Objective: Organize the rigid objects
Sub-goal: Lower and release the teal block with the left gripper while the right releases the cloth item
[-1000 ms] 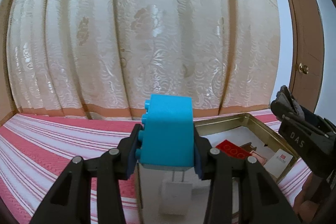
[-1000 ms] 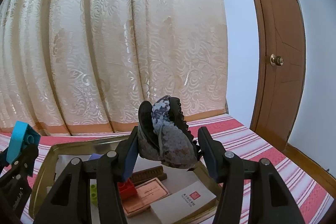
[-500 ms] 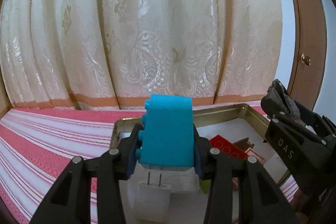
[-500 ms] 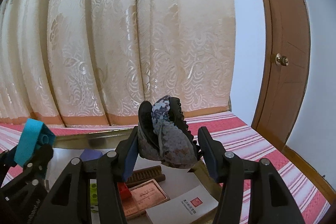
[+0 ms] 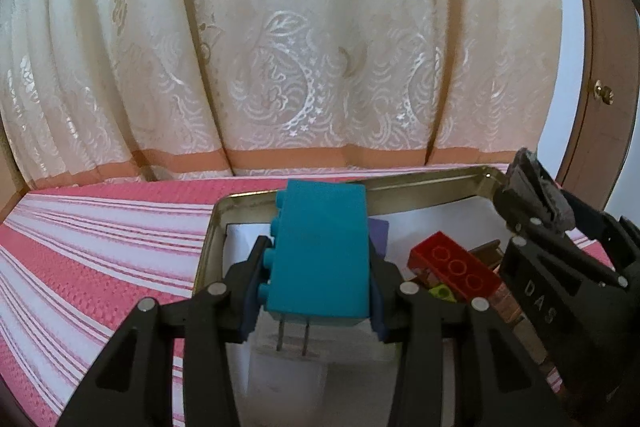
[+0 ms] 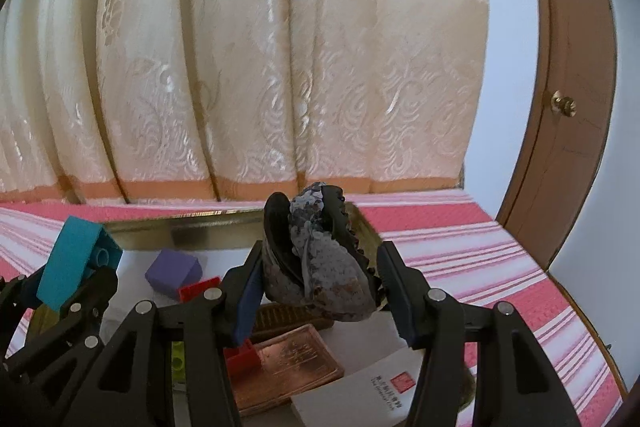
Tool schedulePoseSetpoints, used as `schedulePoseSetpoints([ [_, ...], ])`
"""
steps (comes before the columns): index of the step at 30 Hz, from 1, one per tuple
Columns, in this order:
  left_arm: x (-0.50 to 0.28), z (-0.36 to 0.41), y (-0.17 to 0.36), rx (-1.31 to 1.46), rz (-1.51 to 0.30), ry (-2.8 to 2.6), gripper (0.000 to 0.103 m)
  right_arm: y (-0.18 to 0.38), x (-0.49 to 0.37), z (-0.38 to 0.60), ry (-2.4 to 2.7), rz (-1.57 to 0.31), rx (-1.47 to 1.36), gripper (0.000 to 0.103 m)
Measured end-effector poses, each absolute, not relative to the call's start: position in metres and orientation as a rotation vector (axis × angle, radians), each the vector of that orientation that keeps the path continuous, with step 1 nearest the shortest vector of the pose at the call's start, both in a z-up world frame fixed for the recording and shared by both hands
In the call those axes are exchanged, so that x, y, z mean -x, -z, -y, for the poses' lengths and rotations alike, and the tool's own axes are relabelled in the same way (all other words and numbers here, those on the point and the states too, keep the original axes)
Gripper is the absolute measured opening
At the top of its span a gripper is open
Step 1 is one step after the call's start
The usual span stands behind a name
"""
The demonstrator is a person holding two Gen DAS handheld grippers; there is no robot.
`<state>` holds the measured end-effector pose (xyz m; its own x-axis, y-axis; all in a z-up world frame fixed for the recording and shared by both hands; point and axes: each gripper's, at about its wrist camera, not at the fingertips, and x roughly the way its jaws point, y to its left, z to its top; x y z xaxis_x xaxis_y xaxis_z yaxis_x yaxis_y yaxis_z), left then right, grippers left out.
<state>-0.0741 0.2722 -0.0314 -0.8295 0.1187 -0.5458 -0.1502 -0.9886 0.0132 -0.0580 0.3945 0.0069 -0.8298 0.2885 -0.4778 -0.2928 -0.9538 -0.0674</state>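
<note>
Cream brocade curtain (image 5: 304, 39) behind, striped pink cloth (image 5: 92, 247) underfoot, gold tin tray (image 5: 420, 183) already stocked with a red brick (image 5: 456, 265) and white charger (image 5: 284, 375). Left claw (image 5: 320, 291) clamped on a teal brick (image 5: 320, 247), right claw (image 6: 320, 291) clamped on a dark shell-like piece (image 6: 320, 259); both tilted downward over the tray, likely for dropping in.

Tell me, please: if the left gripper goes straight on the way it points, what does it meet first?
Probably the white plug adapter in the metal tin, under its blue brick; depth is uncertain.
</note>
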Motion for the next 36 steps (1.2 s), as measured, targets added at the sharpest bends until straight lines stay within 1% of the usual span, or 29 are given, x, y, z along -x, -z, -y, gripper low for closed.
schedulePoseSetpoints([
  [3, 0.077, -0.273, 0.034, 0.883, -0.085, -2.863, 0.042, 0.001, 0.064, -0.395, -2.743, -0.009, 0.774, 0.058],
  [8, 0.078, -0.279, 0.037, 0.925, -0.152, -2.867, 0.042, 0.009, 0.071, -0.391, -2.756, 0.007, 0.844, 0.058],
  [12, 0.079, -0.279, 0.041, 0.961, -0.157, -2.863, 0.042, 0.011, 0.072, -0.389, -2.770, -0.004, 0.874, 0.058],
  [18, 0.080, -0.280, 0.043, 0.995, -0.161, -2.853, 0.043, 0.015, 0.077, -0.393, -2.802, -0.076, 0.933, 0.060],
  [19, 0.079, -0.280, 0.043, 0.986, -0.160, -2.855, 0.045, 0.015, 0.077, -0.394, -2.803, -0.094, 0.944, 0.060],
  [20, 0.077, -0.279, 0.043, 0.979, -0.155, -2.857, 0.048, 0.016, 0.077, -0.395, -2.798, -0.102, 0.948, 0.064],
  [21, 0.076, -0.277, 0.043, 0.979, -0.142, -2.863, 0.050, 0.017, 0.078, -0.397, -2.785, -0.112, 0.952, 0.072],
  [22, 0.076, -0.274, 0.043, 0.986, -0.123, -2.867, 0.057, 0.018, 0.077, -0.401, -2.764, -0.136, 0.950, 0.076],
  [23, 0.076, -0.272, 0.043, 1.004, -0.102, -2.875, 0.067, 0.018, 0.077, -0.403, -2.755, -0.155, 0.948, 0.078],
  [24, 0.077, -0.269, 0.042, 1.023, -0.080, -2.882, 0.071, 0.019, 0.076, -0.407, -2.752, -0.188, 0.949, 0.078],
  [26, 0.075, -0.263, 0.040, 1.016, -0.044, -2.902, 0.088, 0.021, 0.075, -0.416, -2.765, -0.296, 0.958, 0.078],
  [27, 0.072, -0.260, 0.038, 0.993, -0.030, -2.920, 0.092, 0.022, 0.074, -0.421, -2.773, -0.356, 0.964, 0.078],
  [28, 0.070, -0.258, 0.037, 0.972, -0.019, -2.941, 0.101, 0.023, 0.073, -0.424, -2.788, -0.411, 0.967, 0.078],
  [29, 0.066, -0.255, 0.034, 0.929, -0.003, -2.959, 0.103, 0.022, 0.072, -0.427, -2.797, -0.443, 0.962, 0.079],
  [30, 0.063, -0.253, 0.032, 0.883, 0.009, -2.963, 0.103, 0.021, 0.070, -0.427, -2.806, -0.463, 0.948, 0.083],
  [32, 0.058, -0.249, 0.028, 0.830, 0.018, -2.966, 0.103, 0.018, 0.066, -0.426, -2.831, -0.475, 0.911, 0.087],
  [36, 0.056, -0.246, 0.028, 0.831, -0.001, -2.953, 0.103, 0.013, 0.060, -0.423, -2.864, -0.472, 0.854, 0.089],
])
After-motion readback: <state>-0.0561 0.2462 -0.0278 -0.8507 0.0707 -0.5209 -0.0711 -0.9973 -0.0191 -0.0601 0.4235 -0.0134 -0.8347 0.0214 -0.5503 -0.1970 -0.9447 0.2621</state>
